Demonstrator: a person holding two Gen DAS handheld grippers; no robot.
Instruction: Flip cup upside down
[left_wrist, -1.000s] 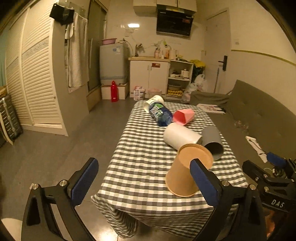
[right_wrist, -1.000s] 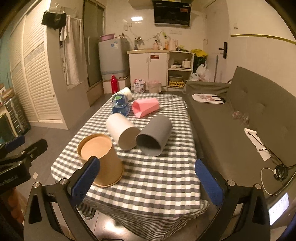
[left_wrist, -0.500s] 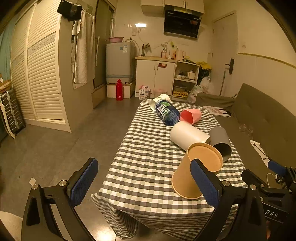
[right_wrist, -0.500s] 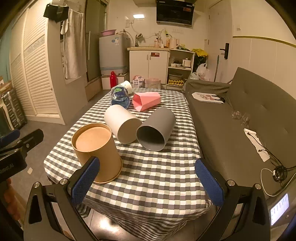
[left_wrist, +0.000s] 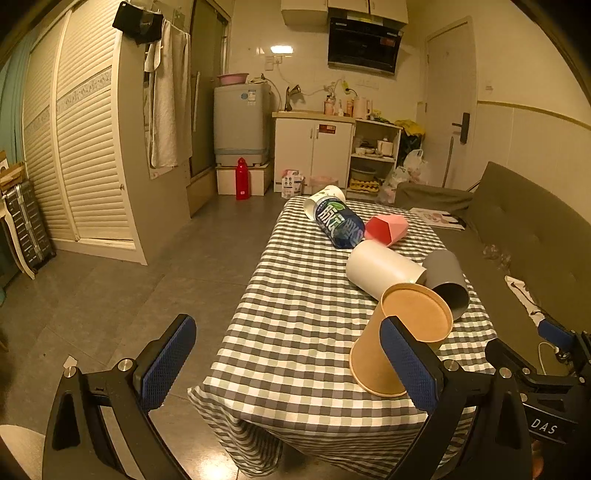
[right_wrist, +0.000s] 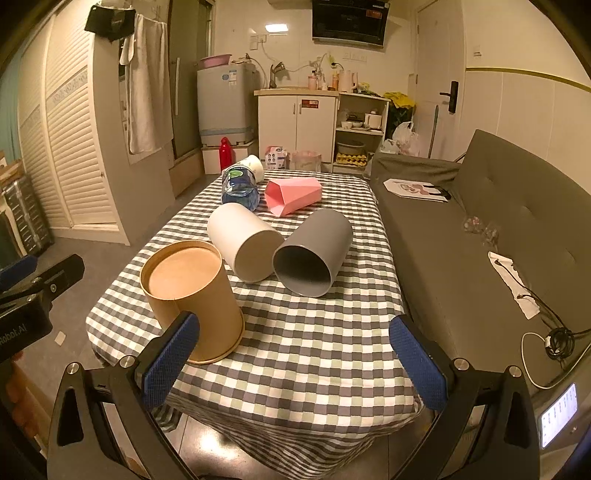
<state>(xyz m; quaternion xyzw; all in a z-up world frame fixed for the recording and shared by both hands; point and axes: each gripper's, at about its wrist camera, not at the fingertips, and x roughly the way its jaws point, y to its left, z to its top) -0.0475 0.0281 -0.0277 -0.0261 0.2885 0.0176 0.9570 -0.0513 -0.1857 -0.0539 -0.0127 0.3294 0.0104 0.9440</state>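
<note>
A brown paper cup stands upside down, rim on the checked tablecloth, near the table's front left corner; it also shows in the left wrist view. A white cup, a grey cup and a pink faceted cup lie on their sides behind it. My right gripper is open and empty, just in front of the table, its left pad near the brown cup. My left gripper is open and empty, held off the table's front left corner.
A plastic water bottle and a small white cup lie at the table's far end. A grey sofa runs along the right side. The table has a checked cloth. Cabinets and a washing machine stand at the back.
Both grippers have drifted slightly, with the views tilting up and closing in on the table a little. The cups have not moved. Both grippers stay open.
</note>
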